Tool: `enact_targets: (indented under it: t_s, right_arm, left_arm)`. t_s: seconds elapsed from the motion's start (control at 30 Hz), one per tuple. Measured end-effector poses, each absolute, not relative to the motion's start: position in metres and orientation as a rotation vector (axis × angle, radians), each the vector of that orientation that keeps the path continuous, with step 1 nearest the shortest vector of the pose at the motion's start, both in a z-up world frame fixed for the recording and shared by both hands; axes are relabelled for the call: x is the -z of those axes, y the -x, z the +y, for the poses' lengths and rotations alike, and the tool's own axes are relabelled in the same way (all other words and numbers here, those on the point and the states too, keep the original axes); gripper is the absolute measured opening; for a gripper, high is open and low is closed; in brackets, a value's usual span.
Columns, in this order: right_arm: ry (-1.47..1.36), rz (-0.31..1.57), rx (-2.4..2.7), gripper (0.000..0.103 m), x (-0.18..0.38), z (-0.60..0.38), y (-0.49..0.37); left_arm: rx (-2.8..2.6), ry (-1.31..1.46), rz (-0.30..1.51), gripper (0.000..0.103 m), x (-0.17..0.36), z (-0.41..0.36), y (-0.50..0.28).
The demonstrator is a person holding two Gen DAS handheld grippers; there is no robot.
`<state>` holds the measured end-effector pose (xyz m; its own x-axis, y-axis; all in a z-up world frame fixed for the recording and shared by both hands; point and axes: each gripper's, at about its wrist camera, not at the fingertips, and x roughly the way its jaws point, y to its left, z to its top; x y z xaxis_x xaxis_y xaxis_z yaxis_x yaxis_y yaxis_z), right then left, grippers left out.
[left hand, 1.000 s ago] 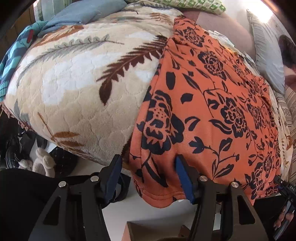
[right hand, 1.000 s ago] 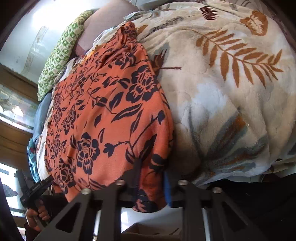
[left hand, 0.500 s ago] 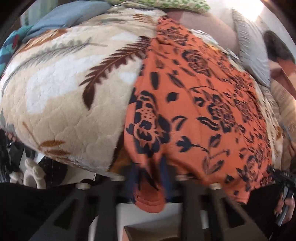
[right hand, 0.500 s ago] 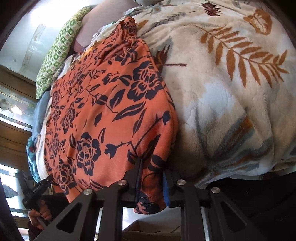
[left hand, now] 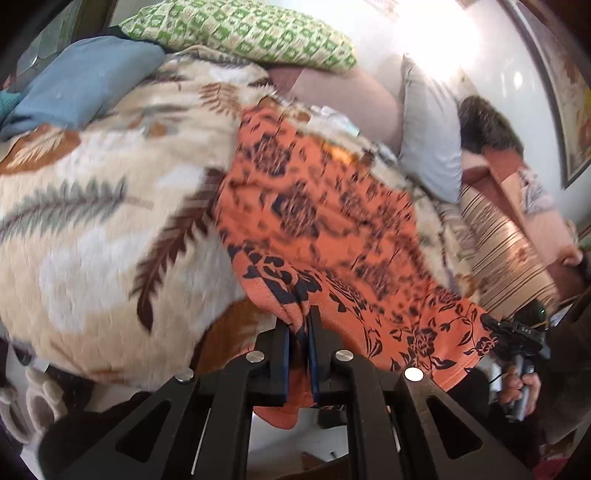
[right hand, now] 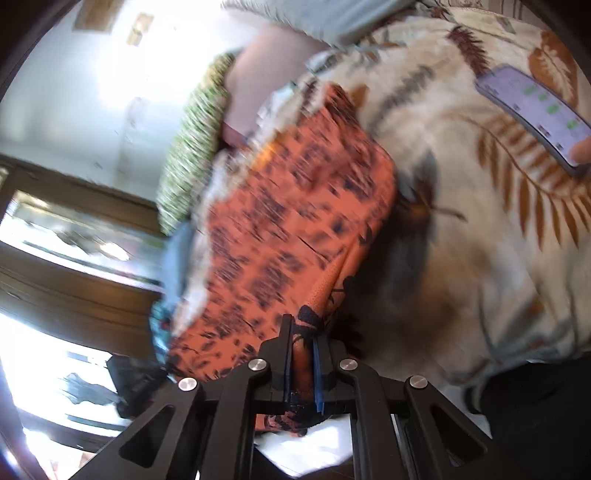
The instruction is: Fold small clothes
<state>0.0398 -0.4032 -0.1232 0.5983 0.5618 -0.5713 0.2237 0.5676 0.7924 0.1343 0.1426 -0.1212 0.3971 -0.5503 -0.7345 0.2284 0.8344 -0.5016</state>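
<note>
Gripping the orange black-flowered fabric garment point(left hand: 325, 236) by its near hem on the cream leaf-print fleece blanket point(left hand: 92, 229), I've got left gripper point(left hand: 300, 334) and right gripper point(right hand: 302, 341) clamped tight, no fold laid yet.

The leaf-print blanket point(left hand: 92, 229) left a broad bare stretch from nine to eleven o'clock of the left claw point(left hand: 299, 332), open for a pass. At twelve o'clock a green checked pillow point(left hand: 236, 33) and a blue cushion point(left hand: 81, 81) closed that end. At two o'clock a grey pillow point(left hand: 428, 136) and a striped cushion point(left hand: 506, 251) blocked the way. Right of the right claw point(right hand: 303, 339) the blanket lay bare, but a phone point(right hand: 535, 110) stood at two o'clock.
</note>
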Motion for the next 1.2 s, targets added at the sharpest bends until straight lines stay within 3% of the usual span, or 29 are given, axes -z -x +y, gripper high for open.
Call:
enact_targets:
  t_s: [0.2, 0.4, 0.53, 0.73, 0.9, 1.07, 1.17, 1.2]
  right_arm:
    - [-1.063, 0.813, -0.274, 0.009, 0.092, -0.426, -0.089]
    - [-1.123, 0.734, -0.236, 0.009, 0.091, -0.462, -0.172]
    - [-1.202, 0.723, -0.156, 0.009, 0.122, -0.493, -0.24]
    - [-1.422, 0.835, -0.016, 0.013, 0.216, -0.535, -0.316]
    - [-1.442, 0.8, 0.002, 0.013, 0.241, -0.557, -0.329]
    - [-1.353, 0.658, 0.033, 0.017, 0.206, -0.578, -0.311]
    - [-1.092, 0.737, -0.012, 0.021, 0.169, -0.543, -0.316]
    - [-1.015, 0.773, -0.033, 0.021, 0.16, -0.524, -0.318]
  left_arm:
    - [0.535, 0.364, 1.028, 0.008, 0.087, 0.131, -0.201]
    - [0.512, 0.397, 1.08, 0.008, 0.085, 0.113, -0.305]
    - [0.461, 0.418, 1.151, 0.008, 0.111, 0.099, -0.381]
    - [0.365, 0.435, 1.305, 0.011, 0.182, 0.079, -0.467]
    - [0.389, 0.545, 1.303, 0.013, 0.197, 0.09, -0.486]
    - [0.412, 0.612, 1.245, 0.014, 0.191, 0.101, -0.473]
    - [0.383, 0.607, 1.159, 0.016, 0.171, 0.106, -0.451]
    - [0.35, 0.584, 1.115, 0.027, 0.162, 0.107, -0.445]
